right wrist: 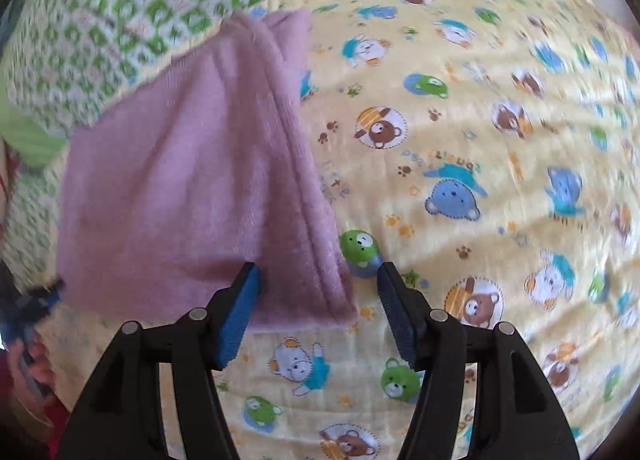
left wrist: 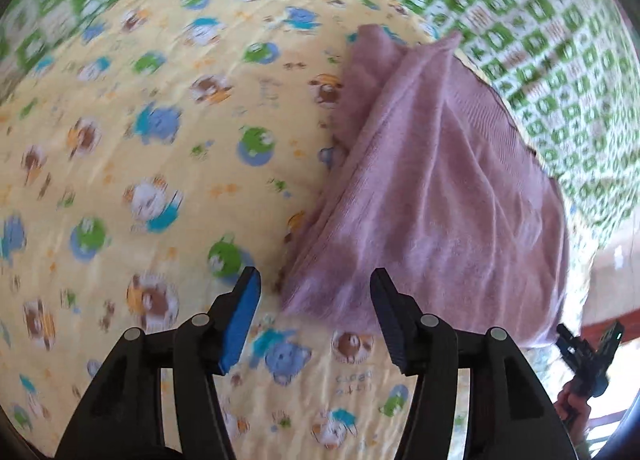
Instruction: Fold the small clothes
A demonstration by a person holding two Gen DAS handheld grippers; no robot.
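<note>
A folded mauve knit garment (left wrist: 432, 188) lies on a yellow cartoon-print blanket (left wrist: 160, 140). My left gripper (left wrist: 316, 300) is open and empty, just short of the garment's near-left corner. In the right wrist view the garment (right wrist: 192, 180) lies at the left on the blanket (right wrist: 460, 220). My right gripper (right wrist: 318, 292) is open and empty, its jaws either side of the garment's near-right corner, above it. The right gripper also shows in the left wrist view (left wrist: 588, 348) at the far right edge.
A green-and-white checked sheet (left wrist: 520, 0) lies beyond the blanket, also seen in the right wrist view (right wrist: 120, 20). A hand (right wrist: 28, 360) with the other gripper shows at the left edge.
</note>
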